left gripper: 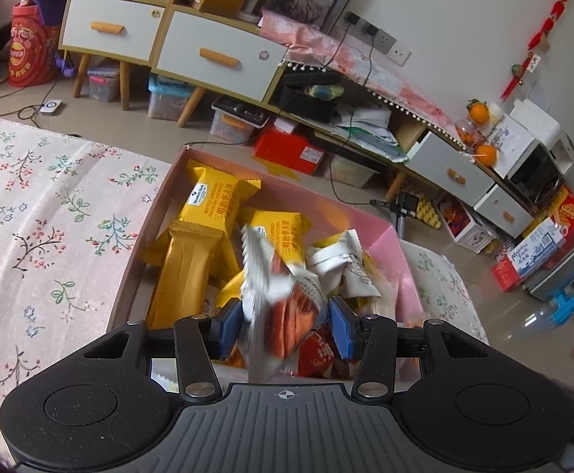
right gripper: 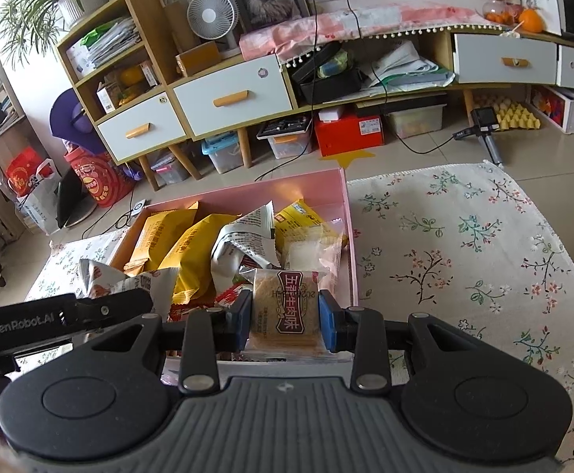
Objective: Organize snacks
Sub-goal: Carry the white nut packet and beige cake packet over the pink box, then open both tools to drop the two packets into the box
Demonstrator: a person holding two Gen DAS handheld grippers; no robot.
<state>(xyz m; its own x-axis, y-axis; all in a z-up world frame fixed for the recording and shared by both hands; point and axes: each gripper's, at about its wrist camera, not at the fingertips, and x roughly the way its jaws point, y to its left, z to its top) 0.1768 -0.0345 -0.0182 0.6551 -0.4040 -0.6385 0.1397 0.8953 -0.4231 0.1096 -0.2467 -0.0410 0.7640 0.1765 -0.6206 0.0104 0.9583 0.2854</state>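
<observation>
Behind us a low cabinet with white drawers (right gripper: pixel 231 100) runs along the wall, and a flowered cloth (right gripper: pixel 464 244) covers the surface we work on. On that cloth sits an open pink box (right gripper: pixel 348 236), crowded with wrapped snacks. Our left gripper (left gripper: pixel 283 325) hangs over the near end of the box, its jaws clamped on an orange and white packet (left gripper: pixel 287 299) that stands crumpled between the blue pads. Our right gripper (right gripper: pixel 285 321) has its jaws clamped on the sides of a clear cracker pack (right gripper: pixel 285 311) with a dark red label, held above the near right corner of the box. To do this step well, we judge each pack should go down flat in a free spot beside its own kind, and the pads should part only once it rests, so nothing tips or slides off the pile. Counting from the left camera, we see three yellow packs (left gripper: pixel 216 201) near the far left wall, one of them lying face down; the white wrappers at the right are too heaped to count. We hold two snacks, one per gripper.
</observation>
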